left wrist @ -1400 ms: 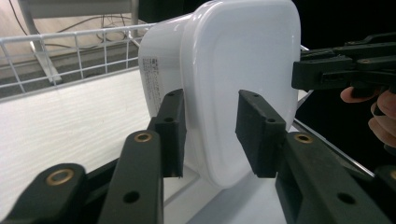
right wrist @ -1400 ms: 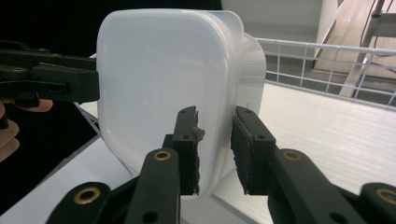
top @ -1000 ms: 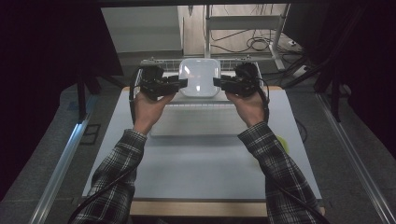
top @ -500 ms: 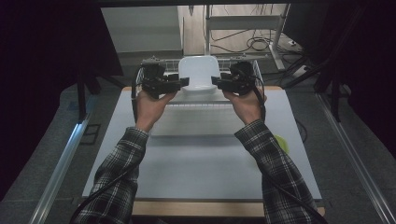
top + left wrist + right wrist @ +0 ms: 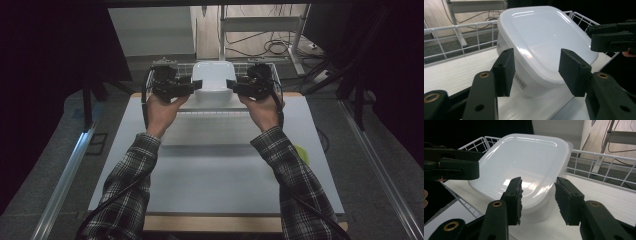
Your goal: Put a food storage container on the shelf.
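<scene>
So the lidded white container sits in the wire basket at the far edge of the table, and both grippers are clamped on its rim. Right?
Not quite. The container does sit in the wire basket, but the left gripper and right gripper stand open, pads clear of it, as both gripper views show. Their jaws have just been opening.

the container (image 5: pixel 544 42) is glossy white plastic, its smooth lid catching highlights, with a paper barcode label on its side. the basket (image 5: pixel 596 162) is thin white-coated wire. black gripper pads (image 5: pixel 505 70) look matt and slightly rough. the sleeves (image 5: pixel 130 200) are plaid cloth; the table (image 5: pixel 220 175) looks matt.
</scene>
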A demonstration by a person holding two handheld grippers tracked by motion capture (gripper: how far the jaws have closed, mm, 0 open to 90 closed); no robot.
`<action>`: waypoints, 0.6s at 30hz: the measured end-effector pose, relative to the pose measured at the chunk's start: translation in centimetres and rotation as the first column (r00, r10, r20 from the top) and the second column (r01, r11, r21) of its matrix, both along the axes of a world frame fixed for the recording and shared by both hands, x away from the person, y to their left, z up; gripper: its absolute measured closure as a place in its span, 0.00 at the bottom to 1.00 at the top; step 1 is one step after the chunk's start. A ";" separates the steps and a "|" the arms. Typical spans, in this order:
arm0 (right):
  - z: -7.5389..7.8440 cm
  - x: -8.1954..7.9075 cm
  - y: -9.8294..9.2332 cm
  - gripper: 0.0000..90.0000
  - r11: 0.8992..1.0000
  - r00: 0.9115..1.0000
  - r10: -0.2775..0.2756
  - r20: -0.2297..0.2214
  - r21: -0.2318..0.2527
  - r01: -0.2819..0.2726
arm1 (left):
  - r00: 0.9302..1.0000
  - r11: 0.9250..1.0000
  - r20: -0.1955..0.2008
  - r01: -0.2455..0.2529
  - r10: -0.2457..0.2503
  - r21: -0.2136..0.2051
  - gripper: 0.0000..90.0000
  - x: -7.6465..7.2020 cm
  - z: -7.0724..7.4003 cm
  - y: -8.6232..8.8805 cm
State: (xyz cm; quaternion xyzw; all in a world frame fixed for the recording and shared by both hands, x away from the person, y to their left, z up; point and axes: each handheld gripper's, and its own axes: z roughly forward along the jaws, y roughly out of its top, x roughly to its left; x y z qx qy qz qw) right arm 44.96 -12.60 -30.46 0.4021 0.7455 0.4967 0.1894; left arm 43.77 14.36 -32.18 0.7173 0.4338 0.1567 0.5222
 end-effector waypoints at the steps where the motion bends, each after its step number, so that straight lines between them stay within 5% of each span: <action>1: 0.0 0.0 0.0 0.63 1.000 1.000 -0.001 -0.001 0.002 0.001 | 1.000 1.000 0.002 0.005 -0.005 -0.001 0.51 0.0 0.0 0.1; 11: 0.4 -0.4 -0.6 0.61 1.000 1.000 0.008 0.002 0.011 -0.008 | 0.999 1.000 0.031 0.008 -0.008 0.003 0.47 -0.6 0.4 0.3; 18: 0.3 -1.7 -1.2 0.48 0.999 0.999 0.038 0.023 0.017 -0.039 | 0.995 0.998 0.084 0.043 -0.047 0.041 0.34 -2.5 0.3 0.4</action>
